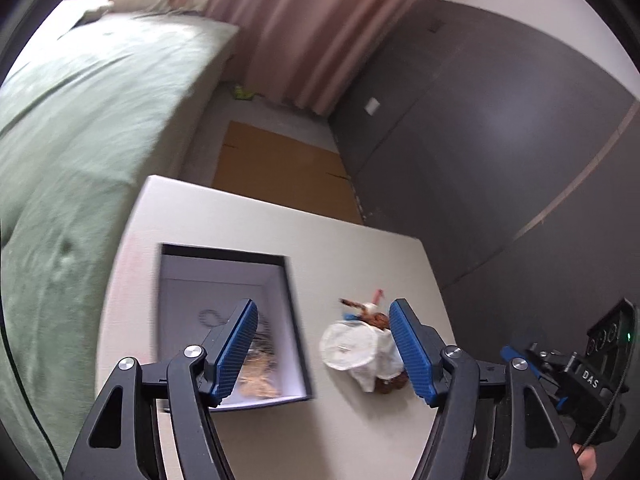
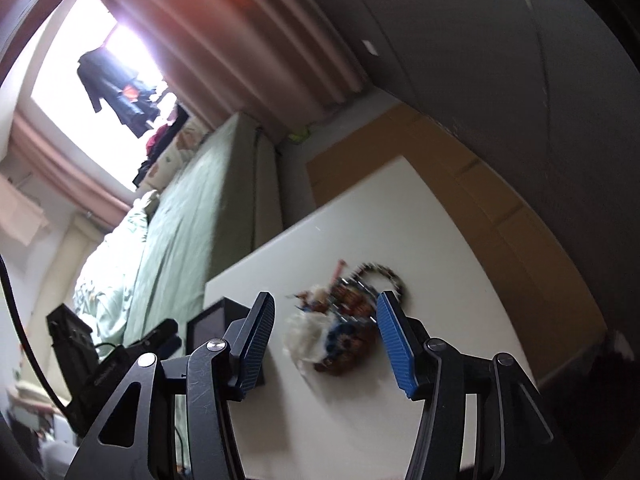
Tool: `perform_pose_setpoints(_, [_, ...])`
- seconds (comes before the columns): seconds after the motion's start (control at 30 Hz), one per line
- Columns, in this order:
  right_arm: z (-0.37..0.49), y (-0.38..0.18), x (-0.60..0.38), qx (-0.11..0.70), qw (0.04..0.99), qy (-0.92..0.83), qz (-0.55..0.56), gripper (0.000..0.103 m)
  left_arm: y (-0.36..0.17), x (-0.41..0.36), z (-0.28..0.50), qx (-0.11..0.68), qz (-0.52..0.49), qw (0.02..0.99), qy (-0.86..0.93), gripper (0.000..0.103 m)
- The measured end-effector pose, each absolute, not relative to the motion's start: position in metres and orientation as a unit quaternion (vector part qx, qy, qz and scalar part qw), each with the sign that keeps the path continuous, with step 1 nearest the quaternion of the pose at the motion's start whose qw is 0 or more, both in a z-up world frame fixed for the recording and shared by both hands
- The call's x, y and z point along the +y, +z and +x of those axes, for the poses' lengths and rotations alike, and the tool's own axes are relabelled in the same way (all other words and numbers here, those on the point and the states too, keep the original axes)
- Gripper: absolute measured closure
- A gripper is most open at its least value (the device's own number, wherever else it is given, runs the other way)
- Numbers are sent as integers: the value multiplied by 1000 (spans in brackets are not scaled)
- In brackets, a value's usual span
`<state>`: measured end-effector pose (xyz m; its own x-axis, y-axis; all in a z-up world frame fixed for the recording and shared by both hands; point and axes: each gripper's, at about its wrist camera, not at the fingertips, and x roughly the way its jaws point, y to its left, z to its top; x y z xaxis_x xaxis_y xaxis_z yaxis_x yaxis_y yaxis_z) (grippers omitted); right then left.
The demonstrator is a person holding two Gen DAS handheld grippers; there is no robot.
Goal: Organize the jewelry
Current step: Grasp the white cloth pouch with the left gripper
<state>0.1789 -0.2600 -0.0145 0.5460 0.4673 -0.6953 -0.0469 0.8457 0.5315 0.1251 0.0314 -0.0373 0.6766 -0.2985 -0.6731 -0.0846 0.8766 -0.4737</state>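
A dark open box point(image 1: 294, 320) with a pale inside sits on the white table point(image 1: 248, 224); gold and dark jewelry pieces point(image 1: 260, 376) lie in it. To its right lies a heap of jewelry point(image 1: 360, 348) with white cloth pieces, brown beads and a feathered piece. My left gripper point(image 1: 322, 346) is open and empty above the table between box and heap. In the right wrist view my right gripper point(image 2: 326, 334) is open and empty, just short of the same heap point(image 2: 340, 332), which includes a beaded loop point(image 2: 384, 272). The box point(image 2: 208, 326) shows at the left.
A bed with a green cover point(image 1: 80, 140) runs along the table's left side. Brown cardboard point(image 1: 280, 168) lies on the floor beyond the table. A dark grey wall point(image 1: 500, 140) and pink curtains point(image 1: 304, 28) stand behind. The right gripper's body point(image 1: 592, 372) shows at the lower right.
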Motion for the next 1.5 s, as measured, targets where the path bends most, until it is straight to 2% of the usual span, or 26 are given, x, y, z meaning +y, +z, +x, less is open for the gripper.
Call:
perform_pose_setpoints(0.13, [178,-31,-273,474,833,135,251,49,-41,-6,132,412,-212,881,-94,34])
perform_pose_setpoints(0.5, [181,-54,-299,491,811,116,297,49,-76,-72,154,460,-115,876,-88,51])
perform_pose_setpoints(0.8, [183,-55,-296,501,812,115,277,49,-108,-85,169,492,-72,866,-52,53])
perform_pose_setpoints(0.83, [182,-54,-295,500,813,120,275,49,-109,-85,169,491,-69,867,-48,55])
perform_pose_setpoints(0.87, [182,-53,-295,500,814,121,271,49,-110,-85,169,492,-67,867,-49,65])
perform_pose_setpoints(0.9, [181,-52,-293,500,816,120,265,49,-111,-84,169,495,-67,865,-50,80])
perform_pose_setpoints(0.93, [181,-51,-293,501,817,118,261,49,-112,-84,169,496,-68,864,-48,81])
perform_pose_setpoints(1.03, [183,-56,-295,507,813,115,262,49,-104,-81,163,477,-74,874,-52,101])
perform_pose_setpoints(1.5, [187,-64,-285,517,811,122,247,49,-52,-61,139,401,-111,906,-70,101])
